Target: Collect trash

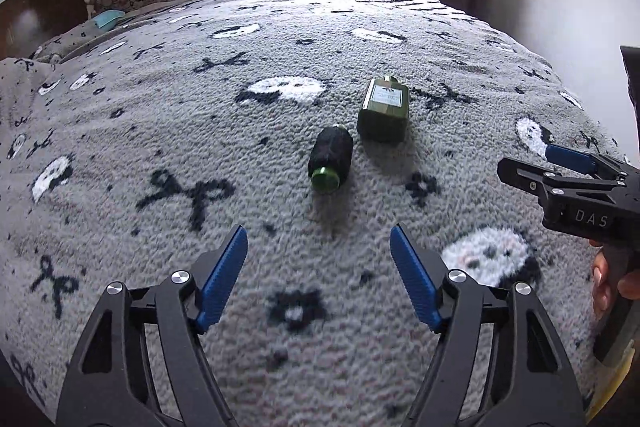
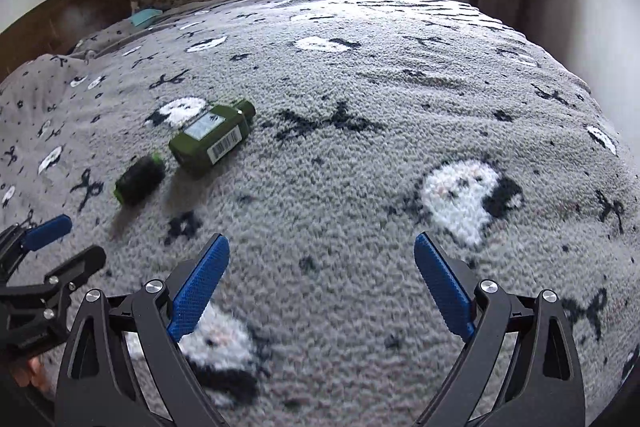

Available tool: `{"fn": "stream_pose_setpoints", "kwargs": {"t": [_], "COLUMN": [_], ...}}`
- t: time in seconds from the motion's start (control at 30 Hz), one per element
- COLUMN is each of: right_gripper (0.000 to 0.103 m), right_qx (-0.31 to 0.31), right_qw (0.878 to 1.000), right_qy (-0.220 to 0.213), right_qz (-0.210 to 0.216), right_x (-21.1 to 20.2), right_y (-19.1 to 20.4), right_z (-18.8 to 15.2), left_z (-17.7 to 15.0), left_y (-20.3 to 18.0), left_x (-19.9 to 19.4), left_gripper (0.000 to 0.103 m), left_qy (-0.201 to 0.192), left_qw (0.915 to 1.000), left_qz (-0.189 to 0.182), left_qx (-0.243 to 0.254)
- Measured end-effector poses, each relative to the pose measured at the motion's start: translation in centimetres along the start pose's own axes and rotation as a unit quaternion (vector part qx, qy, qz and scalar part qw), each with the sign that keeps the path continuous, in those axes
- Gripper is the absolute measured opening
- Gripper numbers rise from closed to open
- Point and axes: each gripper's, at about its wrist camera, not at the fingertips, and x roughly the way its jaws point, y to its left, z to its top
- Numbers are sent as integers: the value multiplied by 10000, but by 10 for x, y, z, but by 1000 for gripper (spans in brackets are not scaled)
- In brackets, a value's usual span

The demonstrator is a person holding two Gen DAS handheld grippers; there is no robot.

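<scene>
Both our tools, left point(image 1: 319, 243) and right point(image 2: 322, 251), gape apart, holding nothing. The round bottle point(image 1: 330, 159) may roll off the soft blanket point(image 1: 160, 131) if nudged.

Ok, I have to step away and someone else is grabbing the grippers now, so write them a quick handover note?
Left gripper: open, empty, aimed at the two bottles from the near side.
Right gripper: open, empty, off to the right over bare blanket.
Trash: a small dark bottle with a green cap and a square green bottle with a label, both lying on their sides, close beside each other on the bed.
Done: nothing picked up yet.
Left: grab both bottles. No bin or bag shows in either view, so find where they go.
</scene>
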Motion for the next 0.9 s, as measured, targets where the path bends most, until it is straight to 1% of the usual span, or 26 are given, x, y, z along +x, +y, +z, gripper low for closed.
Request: {"fn": "stream_pose_setpoints", "kwargs": {"t": [0.2, 0.3, 0.33, 0.37, 0.43, 0.5, 0.63, 0.8, 0.83, 0.9], "right_gripper": [94, 94, 94, 94, 94, 94, 94, 94, 93, 88], "right_qx": [22, 44, 43, 49, 80, 165, 215, 193, 207, 185], "right_qw": [9999, 9999, 9999, 9999, 9998, 9993, 9991, 9988, 9986, 9986], "right_qy": [-65, -6, 2, 16, 53, 112, 150, 328, 374, 451], "right_qz": [83, 128, 132, 141, 201, 330, 334, 323, 311, 212], "right_x": [23, 35, 38, 42, 49, 57, 67, 89, 93, 103], "right_y": [14, 22, 25, 29, 36, 44, 58, 78, 80, 87], "right_z": [34, 47, 50, 55, 61, 66, 71, 74, 74, 73], "left_z": [24, 33, 36, 38, 41, 42, 43, 40, 40, 38], "left_y": [2, 7, 9, 10, 12, 15, 23, 45, 48, 52], "left_x": [38, 50, 54, 57, 60, 58, 51, 44, 43, 40], "left_gripper": [57, 56, 54, 51, 35, 25, 25, 25, 25, 25], "left_qy": [107, 156, 181, 195, 221, 195, 115, 73, 72, 73], "left_qw": [9999, 9999, 9998, 9998, 9995, 9993, 9998, 10000, 9999, 9999], "left_qz": [3, -19, -68, -95, -200, -302, -119, 49, 67, 93], "left_qx": [58, -13, -34, -36, -29, -29, 93, 34, 23, 14]}}
